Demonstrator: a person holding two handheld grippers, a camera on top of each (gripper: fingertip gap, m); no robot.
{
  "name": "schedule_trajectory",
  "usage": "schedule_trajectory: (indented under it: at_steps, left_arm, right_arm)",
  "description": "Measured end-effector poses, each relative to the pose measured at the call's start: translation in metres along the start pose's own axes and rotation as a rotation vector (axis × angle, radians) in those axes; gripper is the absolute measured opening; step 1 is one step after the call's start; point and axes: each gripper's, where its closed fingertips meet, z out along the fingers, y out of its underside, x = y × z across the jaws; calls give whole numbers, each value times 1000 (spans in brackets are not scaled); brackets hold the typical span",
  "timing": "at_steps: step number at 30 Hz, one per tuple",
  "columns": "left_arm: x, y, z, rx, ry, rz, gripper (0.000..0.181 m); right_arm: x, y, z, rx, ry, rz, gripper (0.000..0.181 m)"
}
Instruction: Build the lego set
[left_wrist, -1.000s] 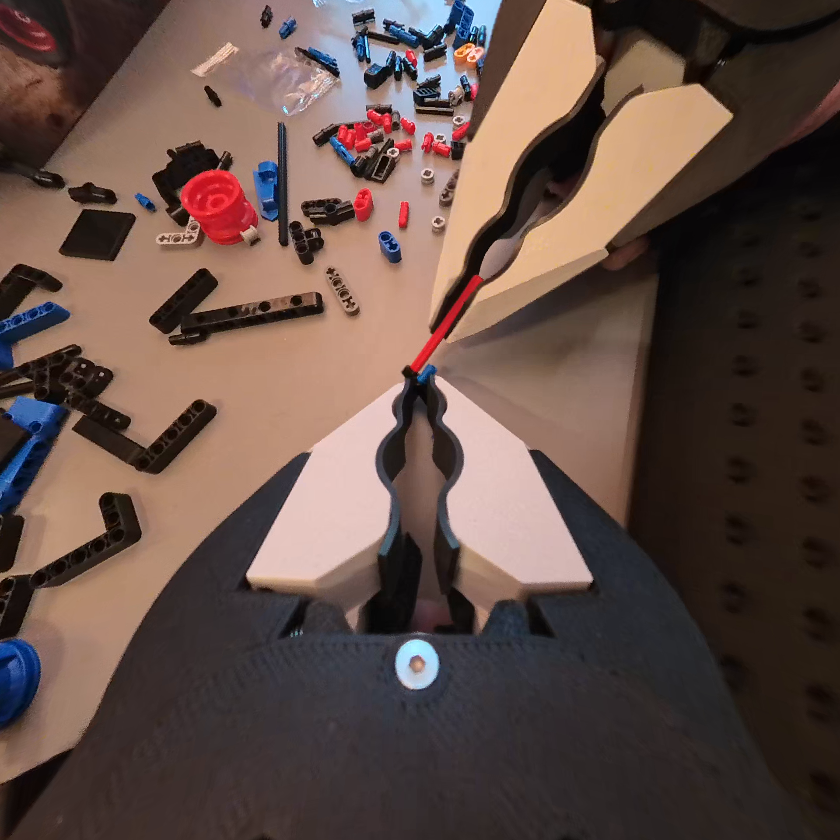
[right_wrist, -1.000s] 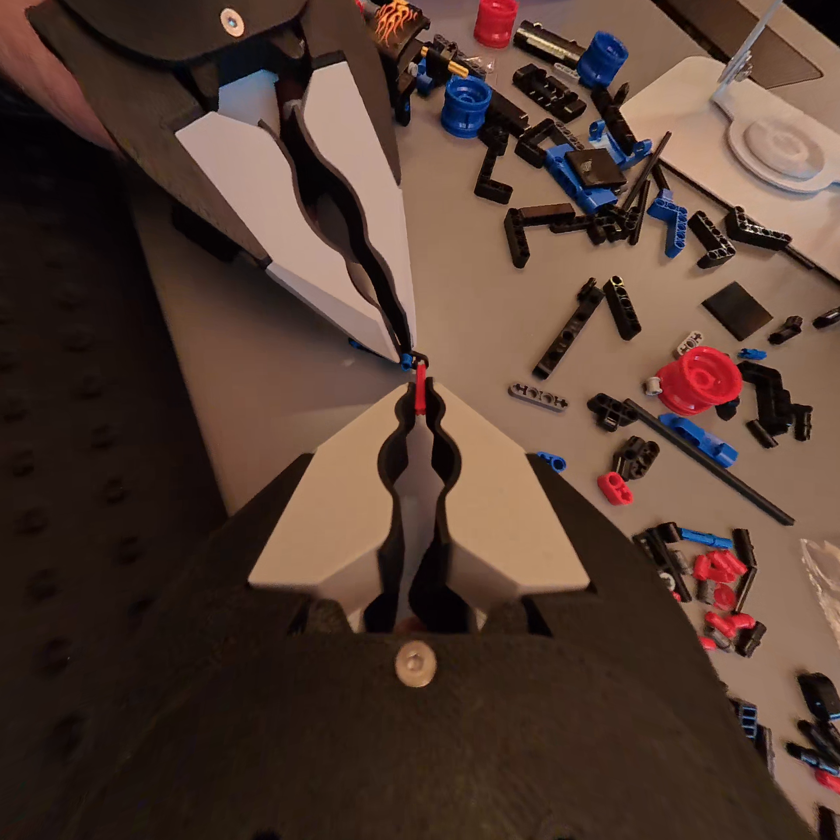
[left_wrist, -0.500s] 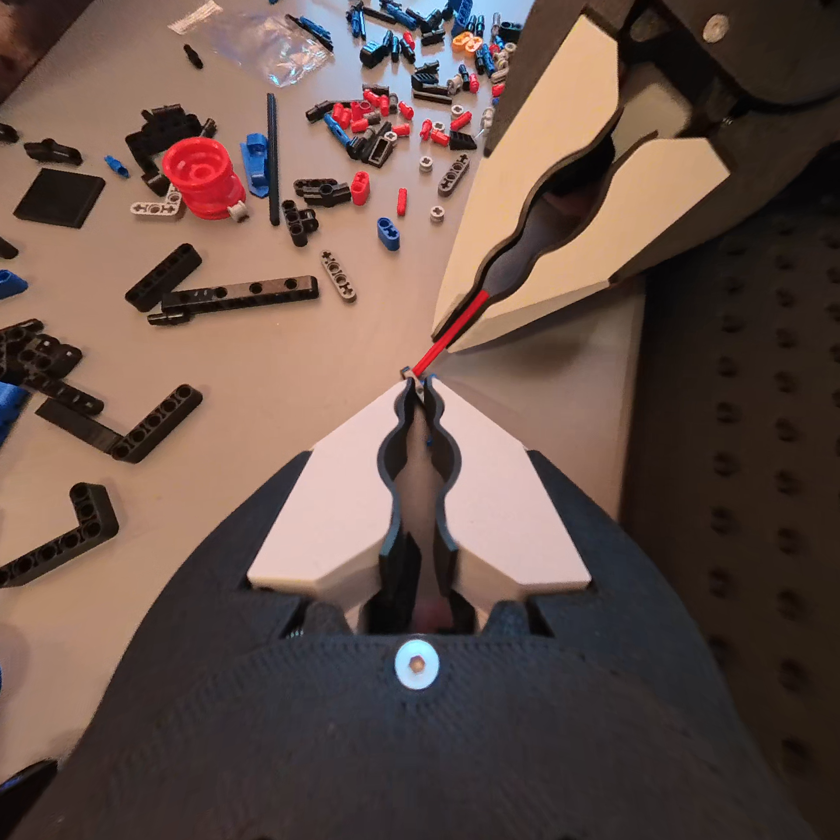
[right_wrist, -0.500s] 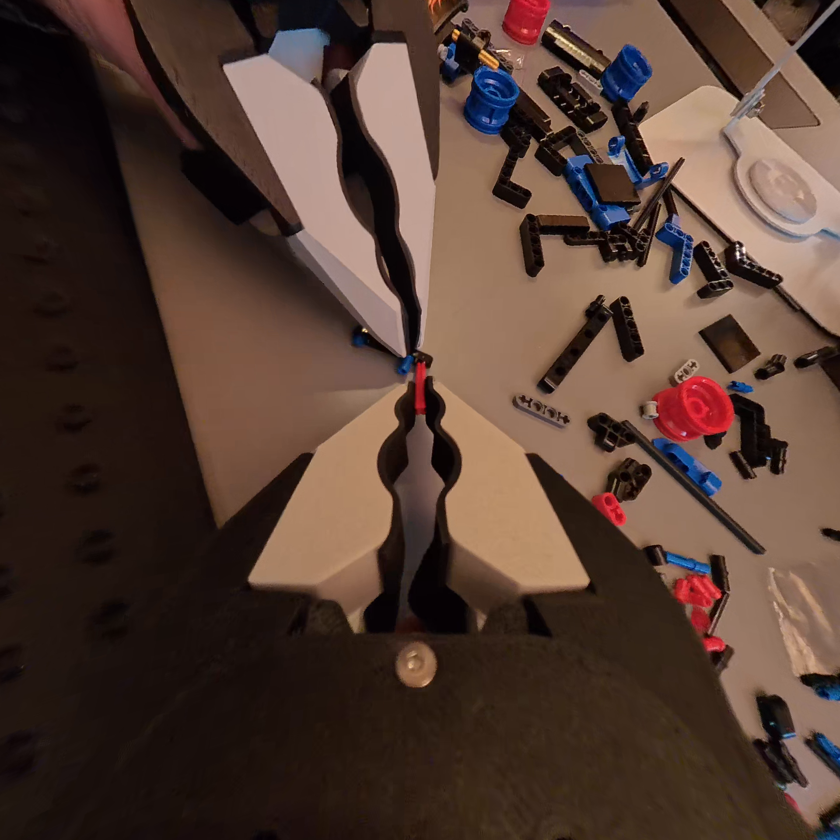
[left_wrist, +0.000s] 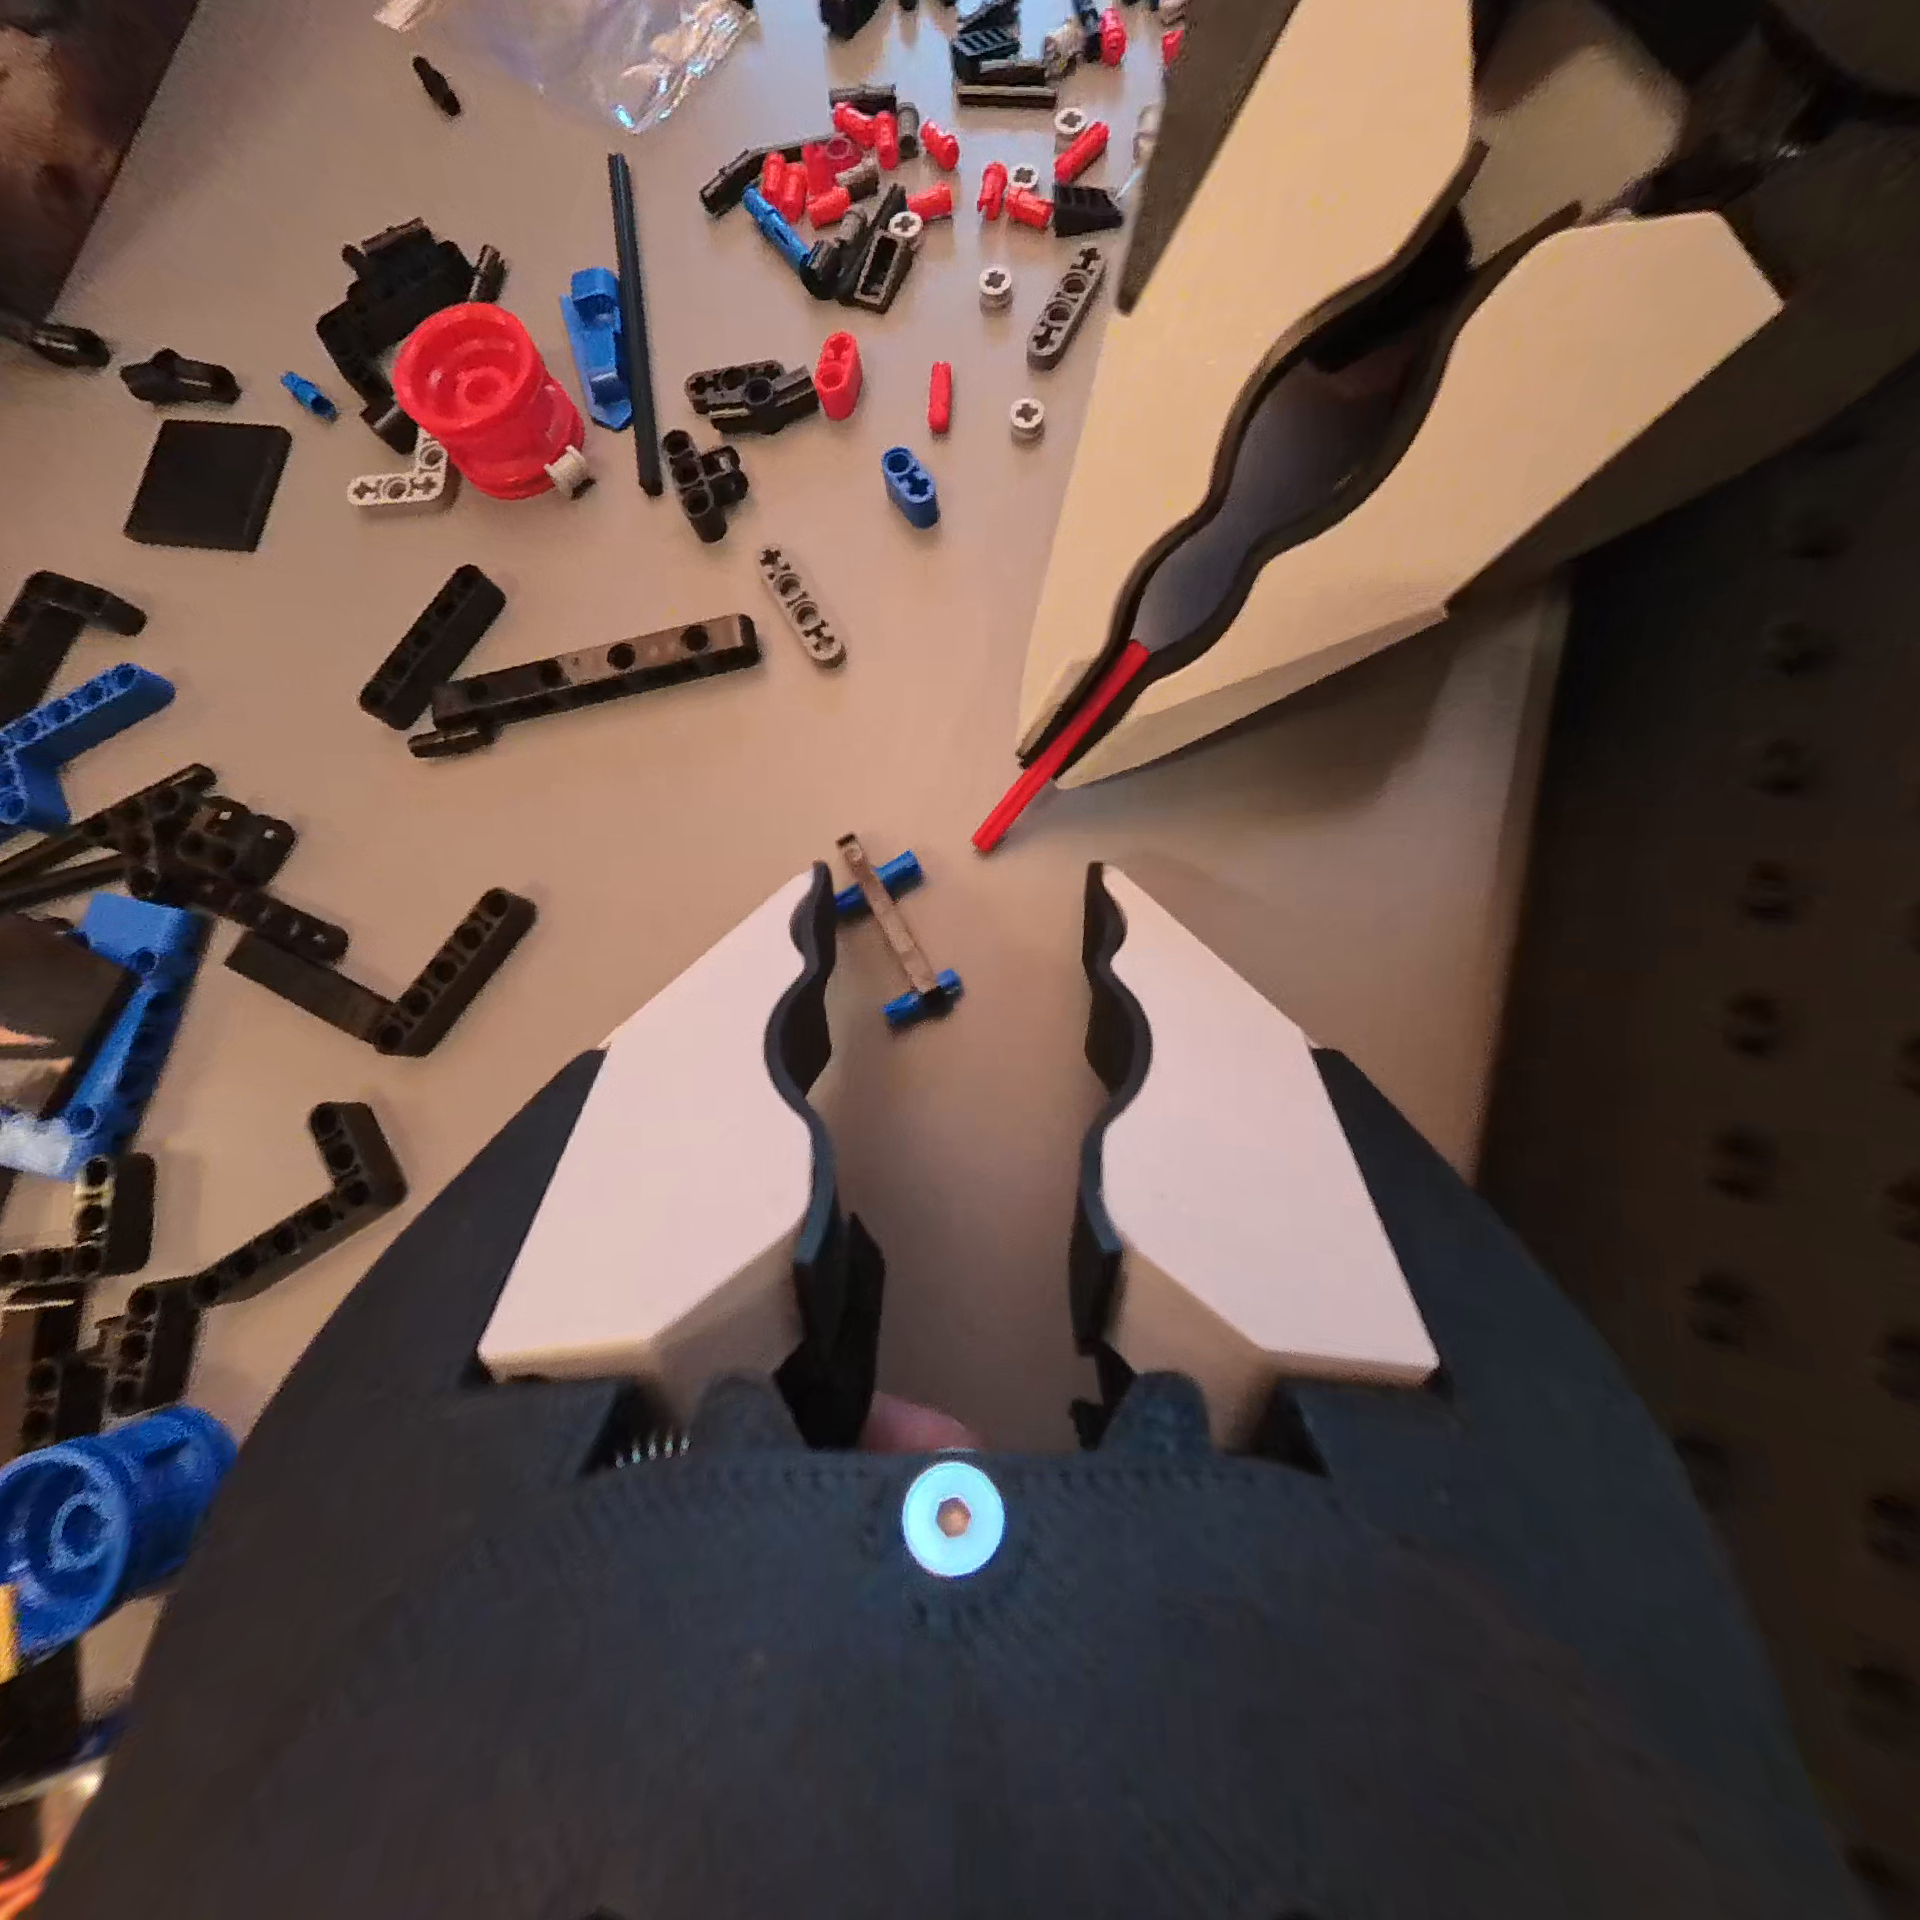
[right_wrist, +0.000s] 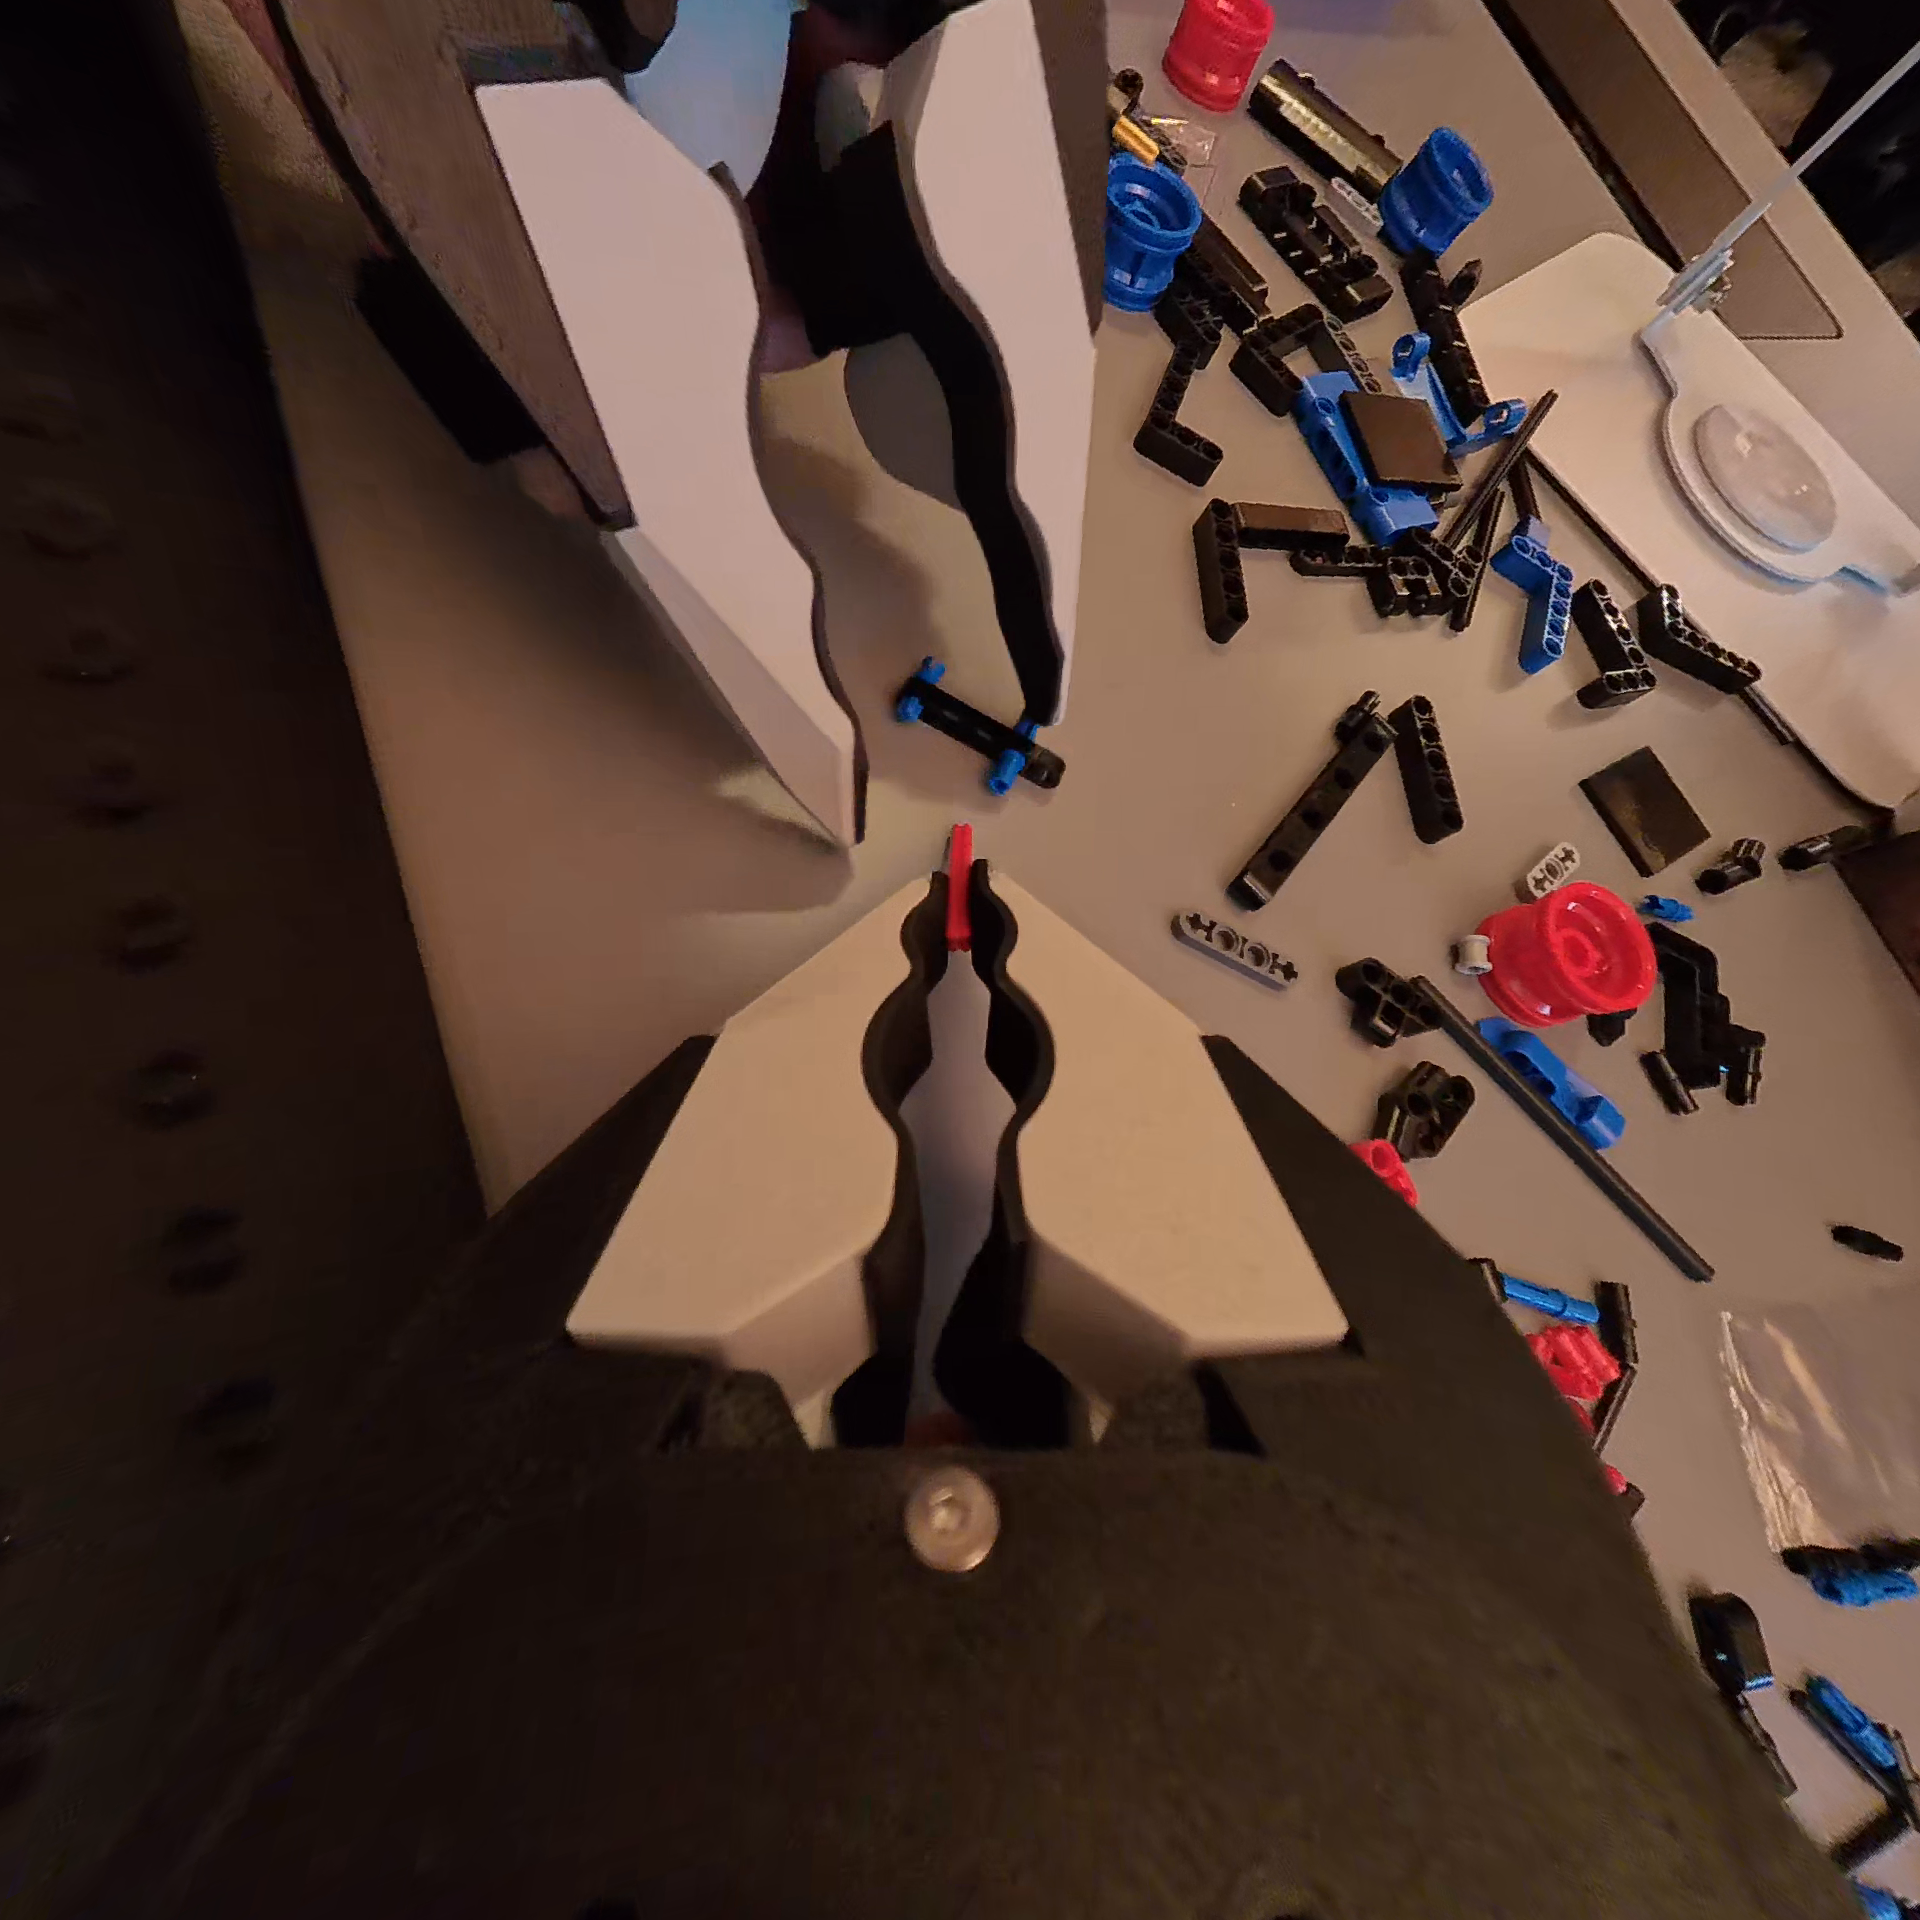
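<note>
Left tool (left_wrist: 956, 883) now spread wide; thin beam with blue pins (left_wrist: 896, 935) dropped onto table (left_wrist: 644, 810).

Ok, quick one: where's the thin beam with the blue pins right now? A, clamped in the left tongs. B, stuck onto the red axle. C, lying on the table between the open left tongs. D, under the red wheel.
C: the thin beam with the blue pins lies flat on the table between the open left tongs, clear of the red axle that the right tongs grip.
</note>
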Motion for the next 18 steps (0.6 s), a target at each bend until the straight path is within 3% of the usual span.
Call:
schedule_trajectory:
  at_steps: [8, 11, 18]
  left_arm:
    - [-13, 7, 1, -112, -11, 17, 37]
    - [-9, 2, 7, -109, 33, 14, 13]
    - [-8, 1, 6, -76, 19, 43, 11]
  right_arm:
    - [0, 0, 0, 3, -7, 12, 1]
    - [0, 0, -1, 4, -7, 13, 1]
    - [6, -4, -6, 47, 7, 59, 1]
